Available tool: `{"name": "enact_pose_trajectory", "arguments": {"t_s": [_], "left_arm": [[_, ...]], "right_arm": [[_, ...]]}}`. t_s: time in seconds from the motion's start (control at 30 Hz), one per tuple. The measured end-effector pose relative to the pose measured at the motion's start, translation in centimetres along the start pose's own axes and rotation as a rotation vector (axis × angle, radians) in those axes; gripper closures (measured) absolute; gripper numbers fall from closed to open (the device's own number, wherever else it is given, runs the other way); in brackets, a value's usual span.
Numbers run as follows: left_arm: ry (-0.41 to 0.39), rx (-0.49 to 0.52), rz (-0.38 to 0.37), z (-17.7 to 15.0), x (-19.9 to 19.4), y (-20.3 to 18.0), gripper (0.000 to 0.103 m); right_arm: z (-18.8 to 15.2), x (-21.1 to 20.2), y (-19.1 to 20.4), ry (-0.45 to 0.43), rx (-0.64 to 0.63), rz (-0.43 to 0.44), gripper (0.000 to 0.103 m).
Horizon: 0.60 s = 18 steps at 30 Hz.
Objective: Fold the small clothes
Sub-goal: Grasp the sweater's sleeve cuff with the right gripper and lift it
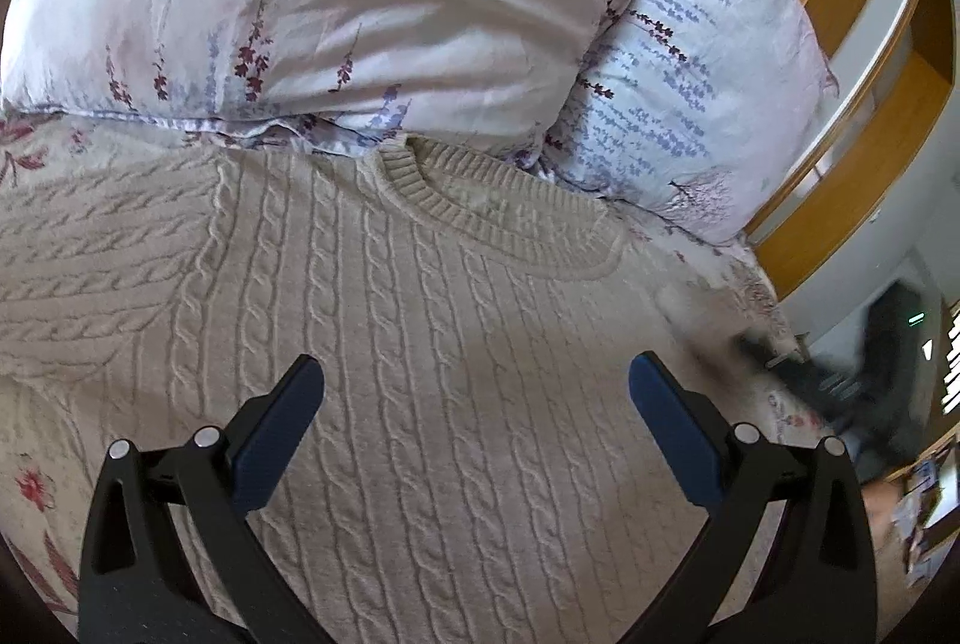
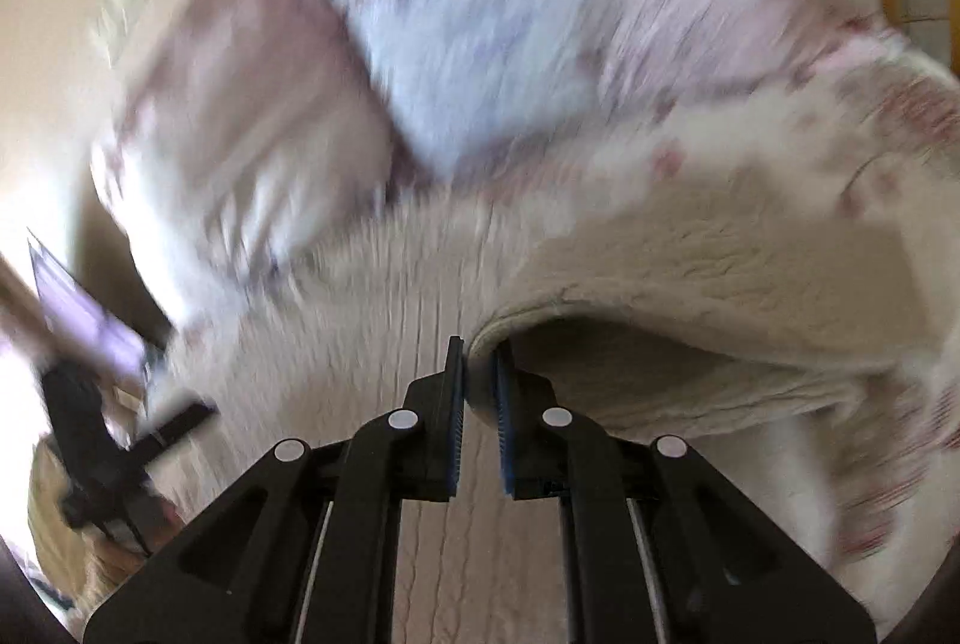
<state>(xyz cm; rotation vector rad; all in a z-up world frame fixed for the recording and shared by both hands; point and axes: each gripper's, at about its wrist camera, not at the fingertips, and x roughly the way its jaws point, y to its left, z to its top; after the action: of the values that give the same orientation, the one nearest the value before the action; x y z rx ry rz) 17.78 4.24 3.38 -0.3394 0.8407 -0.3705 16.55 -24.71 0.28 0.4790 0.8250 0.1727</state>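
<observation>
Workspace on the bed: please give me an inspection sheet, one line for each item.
Surface: bed sheet with red flower print, mostly covered.
Job's things: cream cable-knit sweater lies flat, neckline toward the pillows; one part of it is lifted over the body in the right wrist view.
Clutter: two floral pillows against the sweater's collar.
Grippers: left gripper open above the sweater, holding nothing; right gripper shut on the sweater's folded edge.
Cables: nothing seen.
Surroundings: wooden headboard; right wrist view blurred.

Cream cable-knit sweater [image 1: 420, 344] lies flat, one edge lifted.
</observation>
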Motion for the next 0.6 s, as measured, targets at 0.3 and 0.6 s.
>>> {"name": "enact_pose_trajectory", "arguments": {"t_s": [0.3, 0.6], "left_arm": [[0.064, -0.133, -0.113, 0.3, 0.1, 1.9, 0.002], [0.071, -0.186, -0.13, 0.2, -0.1, 3.2, 0.002]], "right_arm": [[0.2, -2.1, -3.3, -0.047, 0.239, 0.06, 0.055], [1.8, -2.7, -8.4, -0.125, 0.532, -0.076, 0.088]]}}
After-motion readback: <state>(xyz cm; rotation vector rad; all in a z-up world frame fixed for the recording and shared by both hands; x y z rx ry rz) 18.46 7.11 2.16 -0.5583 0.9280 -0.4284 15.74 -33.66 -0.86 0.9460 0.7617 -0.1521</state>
